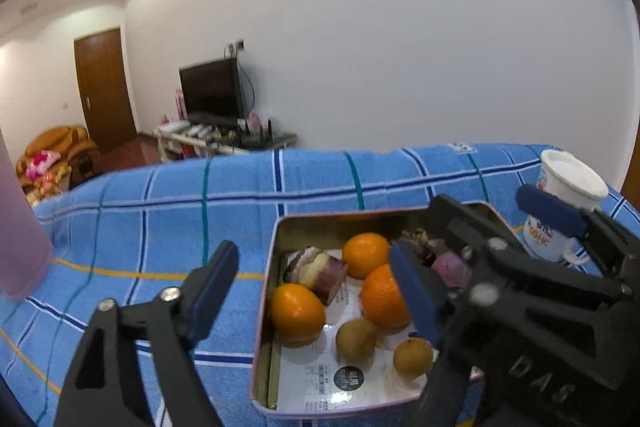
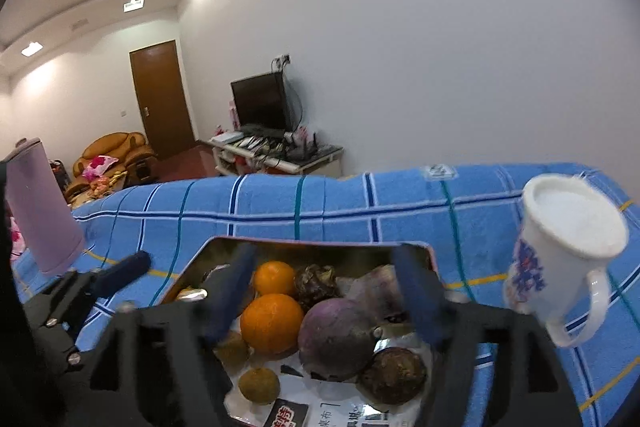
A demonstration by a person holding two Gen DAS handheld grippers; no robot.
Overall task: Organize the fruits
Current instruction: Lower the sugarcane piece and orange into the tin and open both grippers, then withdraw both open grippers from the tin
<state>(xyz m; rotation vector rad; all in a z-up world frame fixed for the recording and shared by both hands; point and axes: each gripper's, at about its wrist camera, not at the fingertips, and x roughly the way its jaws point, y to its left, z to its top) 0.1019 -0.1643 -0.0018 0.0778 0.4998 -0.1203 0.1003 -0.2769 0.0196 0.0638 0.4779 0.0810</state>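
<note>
Tin: we see the open metal tin (image 1: 276, 239) on the blue checked cloth (image 1: 160, 195), with the fruit lying inside on printed paper.
Left-wrist view only: three oranges (image 1: 298, 311) show here, two small brown fruits (image 1: 356, 339) at the near side, and a cut purple-skinned piece (image 1: 316, 273) toward the far left of the tin.
Right-wrist view only: a big round purple fruit (image 2: 336, 335) lies in the middle, a dark rough one (image 2: 394, 373) near and right of it, another dark one (image 2: 316, 281) farther back; only two oranges (image 2: 272, 323) are visible.
Left gripper (image 1: 320, 291): we find its fingers spread wide with nothing between the pads; the left finger hangs over the cloth, the right one over the tin's middle.
Right gripper (image 2: 326, 291): fingers also wide, gripping nothing, tilted down over the tin's near half.
Both together: the right gripper crosses the right side of the left view; the left gripper shows at the left edge of the right view.
Mug (image 2: 560, 259): white, right of the tin.
Pink bottle (image 2: 40, 211): far left on the cloth.
</note>
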